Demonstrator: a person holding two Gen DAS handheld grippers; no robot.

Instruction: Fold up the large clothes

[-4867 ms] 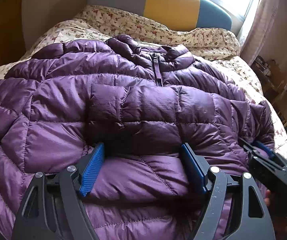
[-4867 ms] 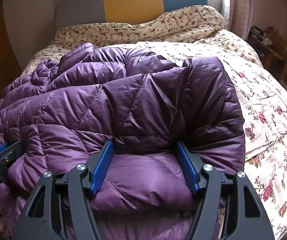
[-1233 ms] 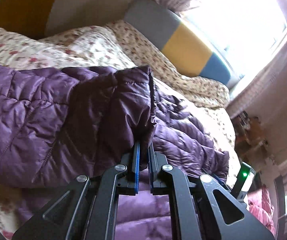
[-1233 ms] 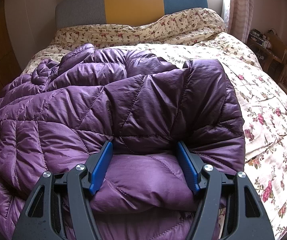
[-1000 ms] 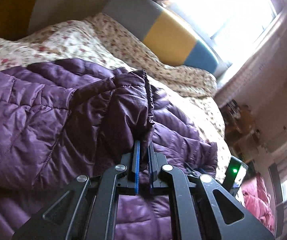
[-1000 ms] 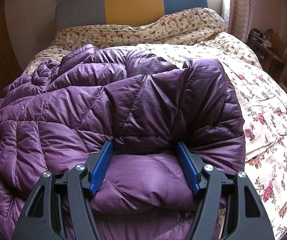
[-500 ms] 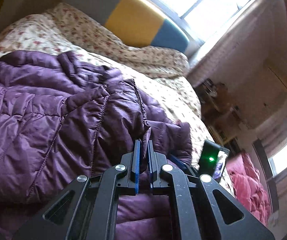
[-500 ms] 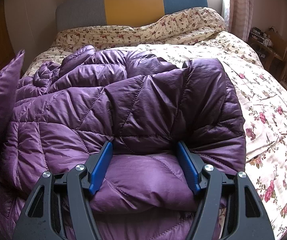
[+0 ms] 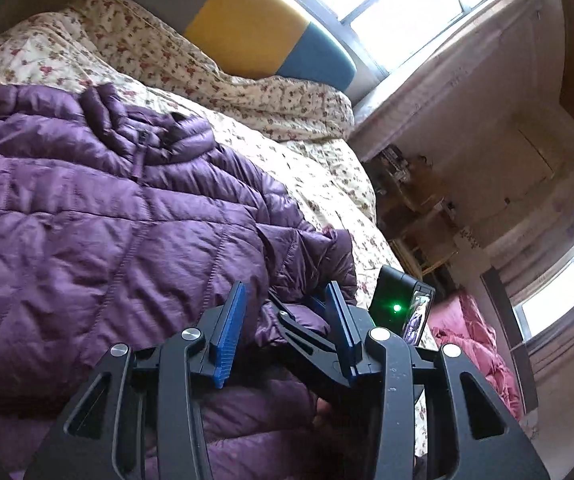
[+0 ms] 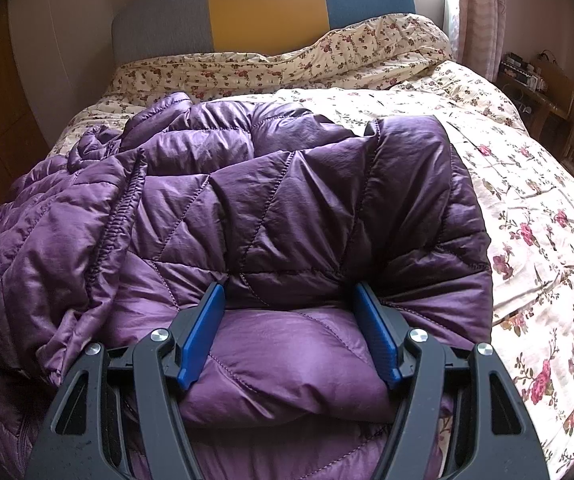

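A purple quilted jacket (image 9: pixel 107 220) (image 10: pixel 287 200) lies spread over the bed. My left gripper (image 9: pixel 285 286) hovers low over its right side. Its jaws are opening, the pads stand apart, and only loose fabric lies between them. The sleeve (image 10: pixel 87 232) with its gathered cuff now rests across the jacket's front. A folded bulge of the jacket's near edge sits squeezed between the blue pads of my right gripper (image 10: pixel 290 286). That gripper's black frame (image 9: pixel 311 316) and its green light show just beyond my left fingers.
The floral duvet (image 10: pixel 527 220) stretches to the right of the jacket. A grey, yellow and blue headboard (image 10: pixel 267 12) closes the far end. Low wooden furniture (image 10: pixel 547 88) stands past the bed's right side, and a pink cloth heap (image 9: pixel 475 340) lies on the floor.
My left gripper carried the sleeve cuff rightward across the jacket, then its jaws parted and the sleeve dropped onto the front. The right gripper has not moved.
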